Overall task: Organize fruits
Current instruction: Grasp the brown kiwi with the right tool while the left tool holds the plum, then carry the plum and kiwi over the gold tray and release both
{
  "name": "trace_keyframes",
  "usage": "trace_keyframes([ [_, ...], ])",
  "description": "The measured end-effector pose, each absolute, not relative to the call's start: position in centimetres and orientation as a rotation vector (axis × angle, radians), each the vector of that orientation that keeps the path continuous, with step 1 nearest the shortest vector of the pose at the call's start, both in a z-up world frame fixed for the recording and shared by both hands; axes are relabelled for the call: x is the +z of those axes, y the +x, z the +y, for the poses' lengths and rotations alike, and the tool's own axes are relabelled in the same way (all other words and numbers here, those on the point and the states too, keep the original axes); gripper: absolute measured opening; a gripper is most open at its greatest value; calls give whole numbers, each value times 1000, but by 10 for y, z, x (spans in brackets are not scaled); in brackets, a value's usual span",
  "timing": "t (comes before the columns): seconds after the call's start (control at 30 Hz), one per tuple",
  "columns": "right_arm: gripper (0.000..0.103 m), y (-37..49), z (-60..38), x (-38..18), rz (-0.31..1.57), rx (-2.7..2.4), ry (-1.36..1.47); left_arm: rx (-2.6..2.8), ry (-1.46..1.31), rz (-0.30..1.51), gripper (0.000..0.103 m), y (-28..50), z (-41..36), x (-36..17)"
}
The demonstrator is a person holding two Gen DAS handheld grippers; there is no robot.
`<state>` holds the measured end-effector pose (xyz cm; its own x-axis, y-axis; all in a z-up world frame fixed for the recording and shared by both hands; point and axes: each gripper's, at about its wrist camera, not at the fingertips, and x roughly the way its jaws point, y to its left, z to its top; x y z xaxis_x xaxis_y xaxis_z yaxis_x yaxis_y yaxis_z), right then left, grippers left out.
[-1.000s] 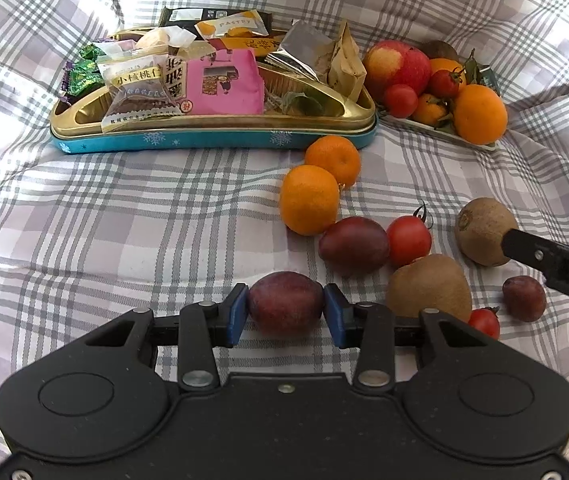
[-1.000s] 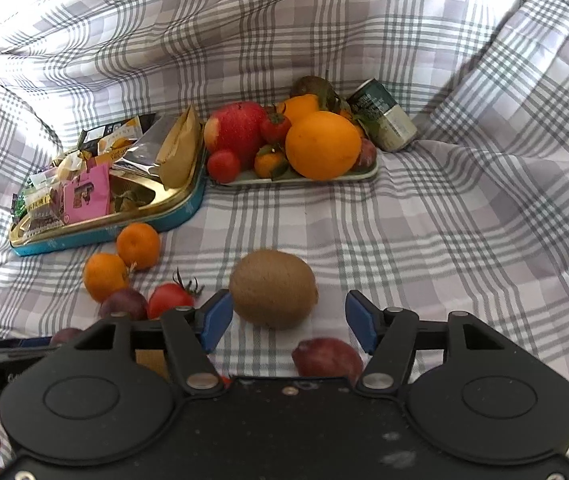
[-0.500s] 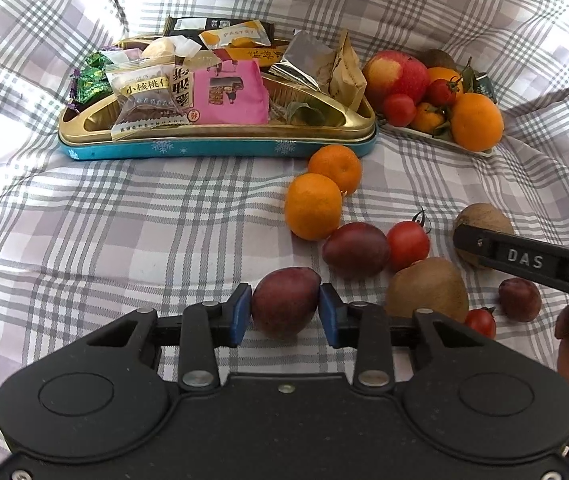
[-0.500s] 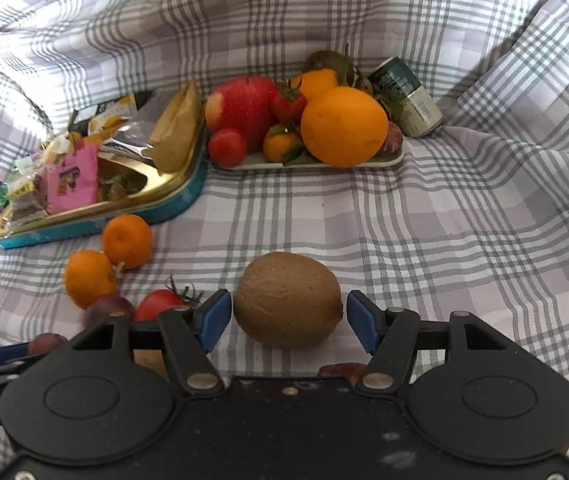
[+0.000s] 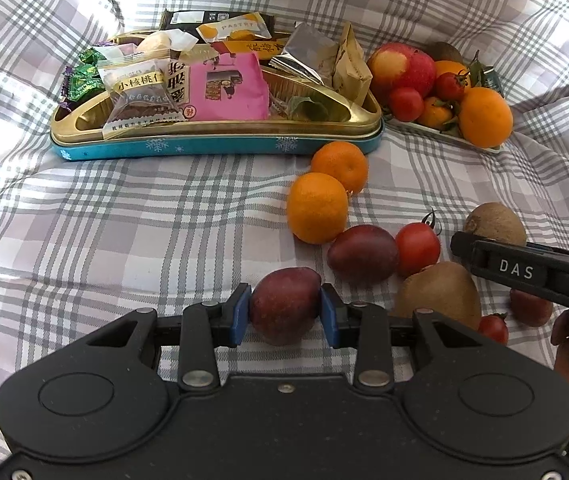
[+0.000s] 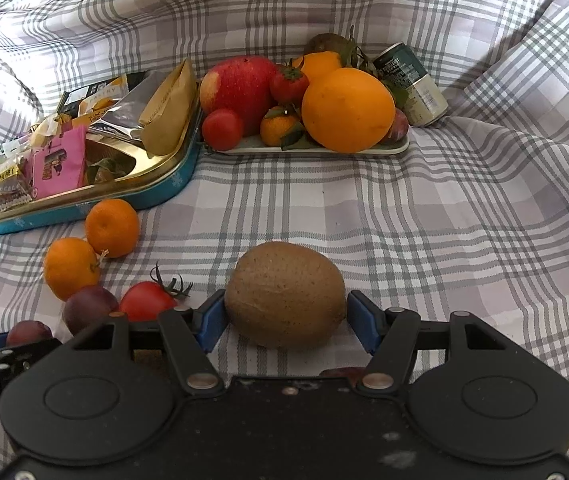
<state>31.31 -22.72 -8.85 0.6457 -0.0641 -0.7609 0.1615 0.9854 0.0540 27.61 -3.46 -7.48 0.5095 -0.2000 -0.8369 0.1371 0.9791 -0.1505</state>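
In the left wrist view, a dark red plum (image 5: 284,304) is pinched between the blue pads of the left tongs (image 5: 284,312), as it was a second ago; the grip is unchanged and the fruit appears raised slightly off the checked cloth (image 5: 144,220).

The change is seen on the right. The right tongs (image 6: 286,316), which stood wide around the kiwi (image 6: 286,294) a second ago, are now narrowed until the pads sit at, or just beside, the kiwi's two ends; whether both pads actually press on it cannot be told. The kiwi seems to rest on the cloth.

Loose fruit lies near both tongs: two mandarins (image 5: 316,208), a second plum (image 5: 362,254), a tomato (image 5: 416,242) and another kiwi (image 5: 438,294). The white fruit plate (image 6: 324,148), already piled with an apple (image 6: 240,88) and a large orange (image 6: 346,110), lies well beyond, beside the snack tin (image 5: 212,146).

It is judged that one fruit is secured and a second is nearly so, with carriage to the plate to follow. Little bare room is left on the plate, so rolling off is a risk.
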Motion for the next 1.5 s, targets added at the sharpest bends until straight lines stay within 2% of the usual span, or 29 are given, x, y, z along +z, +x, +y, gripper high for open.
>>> trace_keyframes([
  [0.37,62,309,-227,-83,821,-121,105,-218,-90,1014,44,275,-32,-69],
  [0.67,62,280,-231,-47,746,-124,124,-221,-78,943,44,253,-24,-32],
  [1.1,62,169,-218,-1,679,-43,124,-209,-69,874,44,176,-2,28],
  [1.5,62,51,-190,-4,703,44,103,-182,-63,917,44,88,0,15],
])
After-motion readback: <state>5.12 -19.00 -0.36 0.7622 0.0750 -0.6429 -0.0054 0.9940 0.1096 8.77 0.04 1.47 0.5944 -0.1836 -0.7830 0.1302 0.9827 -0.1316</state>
